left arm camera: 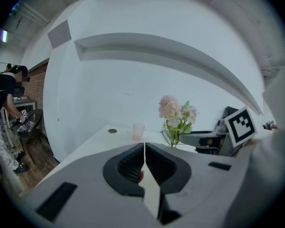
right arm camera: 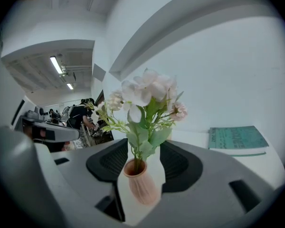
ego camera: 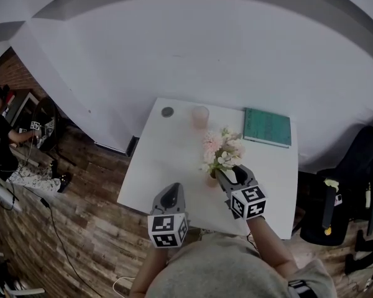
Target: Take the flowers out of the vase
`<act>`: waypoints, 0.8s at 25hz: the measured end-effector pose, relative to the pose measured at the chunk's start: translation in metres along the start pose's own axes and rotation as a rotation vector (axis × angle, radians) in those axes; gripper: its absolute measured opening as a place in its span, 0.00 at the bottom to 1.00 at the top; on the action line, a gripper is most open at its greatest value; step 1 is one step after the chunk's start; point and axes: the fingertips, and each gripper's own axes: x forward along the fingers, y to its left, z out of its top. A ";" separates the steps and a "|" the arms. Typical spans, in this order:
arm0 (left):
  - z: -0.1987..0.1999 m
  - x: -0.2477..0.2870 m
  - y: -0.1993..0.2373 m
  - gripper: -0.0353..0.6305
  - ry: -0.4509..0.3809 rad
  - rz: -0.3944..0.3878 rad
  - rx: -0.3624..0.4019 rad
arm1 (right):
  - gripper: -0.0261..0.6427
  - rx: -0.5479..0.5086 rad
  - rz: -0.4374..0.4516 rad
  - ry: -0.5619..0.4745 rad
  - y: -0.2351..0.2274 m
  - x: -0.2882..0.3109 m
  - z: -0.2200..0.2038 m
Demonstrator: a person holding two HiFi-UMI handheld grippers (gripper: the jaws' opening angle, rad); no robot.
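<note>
A white surface [ego camera: 168, 166] lies under both tongs. A teal book [ego camera: 267, 127] rests on it, beyond the right tongs [right arm camera: 142, 161] and to their right. The right tongs' jaws stand wide apart on either side of the vase, not pressing on it. The left tongs [left arm camera: 144, 163] are closed together, empty. The flowers [right arm camera: 145, 96] stand in the pink vase [right arm camera: 141, 184] between the right tongs' jaws. A pink cup [ego camera: 200, 117] and a small dark disc [ego camera: 167, 112] sit beyond the left tongs

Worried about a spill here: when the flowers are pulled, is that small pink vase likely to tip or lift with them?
Probably: the vase looks small and narrow-based under taller, wider flowers, so likely top-heavy. It seems light; tightly fitting flowers might drag it upward.
</note>
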 end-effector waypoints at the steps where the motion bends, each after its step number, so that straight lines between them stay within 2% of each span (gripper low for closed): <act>1: 0.000 0.001 0.000 0.07 0.000 0.001 -0.001 | 0.36 0.001 0.001 0.000 -0.001 0.001 0.001; 13: 0.001 0.012 -0.002 0.07 0.001 0.004 -0.004 | 0.34 -0.006 0.031 0.001 0.000 0.016 0.005; 20: -0.001 0.011 -0.004 0.07 0.002 0.003 -0.004 | 0.21 -0.027 0.034 -0.010 0.004 0.016 0.007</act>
